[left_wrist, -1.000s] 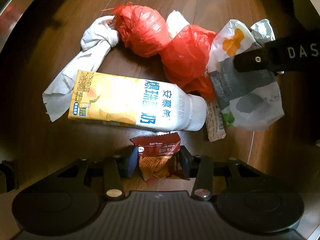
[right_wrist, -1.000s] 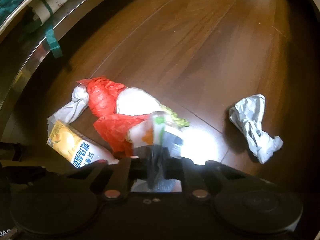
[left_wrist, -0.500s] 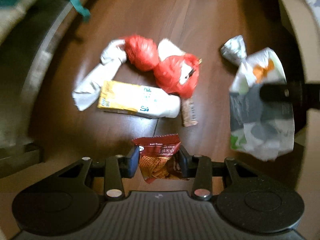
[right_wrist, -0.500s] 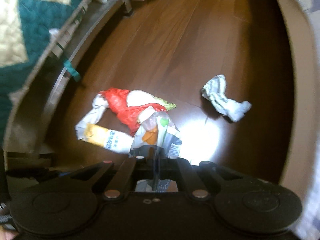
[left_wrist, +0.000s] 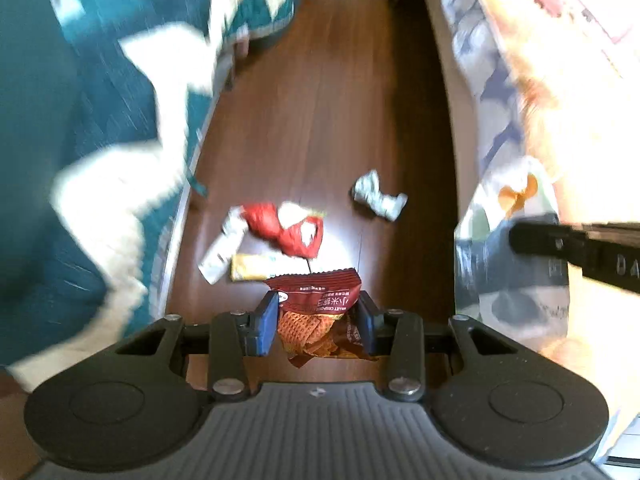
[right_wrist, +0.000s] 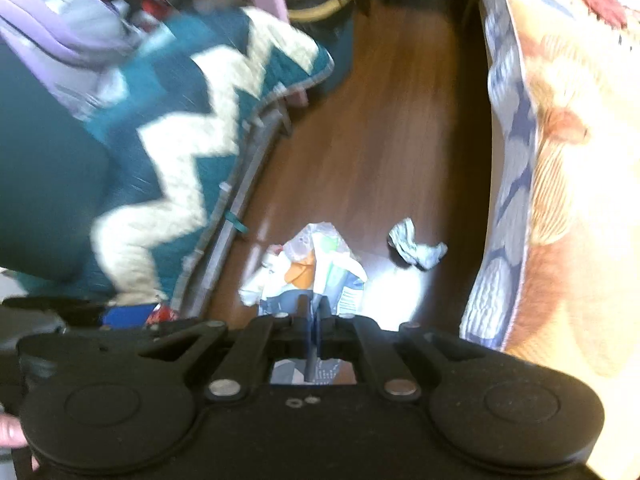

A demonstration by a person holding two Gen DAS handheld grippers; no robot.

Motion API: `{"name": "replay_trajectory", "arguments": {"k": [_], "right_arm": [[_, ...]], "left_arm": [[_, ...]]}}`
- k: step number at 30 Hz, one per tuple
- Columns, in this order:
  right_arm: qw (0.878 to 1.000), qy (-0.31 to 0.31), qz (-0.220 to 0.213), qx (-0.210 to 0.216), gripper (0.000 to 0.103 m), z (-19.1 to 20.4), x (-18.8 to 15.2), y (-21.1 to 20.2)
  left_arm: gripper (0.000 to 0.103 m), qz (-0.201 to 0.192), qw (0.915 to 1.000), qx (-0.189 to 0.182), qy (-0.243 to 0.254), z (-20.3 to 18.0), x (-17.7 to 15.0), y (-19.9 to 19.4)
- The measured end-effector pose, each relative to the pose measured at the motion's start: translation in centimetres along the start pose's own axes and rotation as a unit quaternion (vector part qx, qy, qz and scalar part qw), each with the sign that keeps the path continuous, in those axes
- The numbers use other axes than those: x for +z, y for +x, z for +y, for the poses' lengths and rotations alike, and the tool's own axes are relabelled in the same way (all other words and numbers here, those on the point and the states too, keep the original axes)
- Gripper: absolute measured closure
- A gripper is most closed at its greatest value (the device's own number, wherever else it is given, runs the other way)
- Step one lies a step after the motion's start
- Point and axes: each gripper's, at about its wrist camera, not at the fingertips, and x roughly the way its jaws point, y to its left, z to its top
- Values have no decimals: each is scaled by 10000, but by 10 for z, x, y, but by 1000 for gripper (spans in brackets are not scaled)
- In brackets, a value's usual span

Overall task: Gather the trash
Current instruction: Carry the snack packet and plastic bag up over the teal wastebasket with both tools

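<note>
Both grippers have risen high above the wooden floor [left_wrist: 320, 92] since a second ago, so the litter below now looks small. At nine o'clock in the left wrist view a teal zigzag quilt [left_wrist: 100, 100] fills the edge. Left gripper [left_wrist: 316, 316] is clamped on a red snack packet [left_wrist: 316, 300]. On the floor at twelve o'clock of it lie white paper [left_wrist: 222, 246], a yellow milk carton [left_wrist: 250, 266], red plastic bags [left_wrist: 286, 230] and a crumpled foil wrapper [left_wrist: 378, 200]. At three o'clock the right gripper [right_wrist: 314, 312], pressed together, pinches a white printed food wrapper [right_wrist: 308, 272], hanging in the air.
</note>
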Motion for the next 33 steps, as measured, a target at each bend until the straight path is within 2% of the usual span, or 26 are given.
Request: {"name": "replay_trajectory", "arguments": {"k": [5, 11, 16, 20, 24, 29, 33], "right_arm": [[9992, -264, -221, 211, 102, 40, 19, -79], [9961, -535, -553, 425, 102, 89, 46, -156], [9918, -712, -766, 729, 102, 134, 63, -195], [9875, -985, -836, 906, 102, 177, 81, -209], [9829, -1258, -865, 1033, 102, 223, 97, -213], [9815, -1412, -724, 1073, 102, 271, 112, -198], [9825, -1434, -581, 1034, 102, 298, 122, -179]], "left_arm": [[63, -287, 9993, 73, 241, -6, 20, -93], [63, -593, 9982, 0, 40, 5, 41, -197], [63, -776, 9968, 2, -206, 28, 53, -266], [63, -1005, 9942, -5, -370, 57, 57, -307], [63, -1160, 9918, 159, -515, 92, 64, -335], [63, -1255, 9893, 366, -650, 136, 75, -354], [63, -1228, 9874, 514, -853, 170, 81, -354]]}}
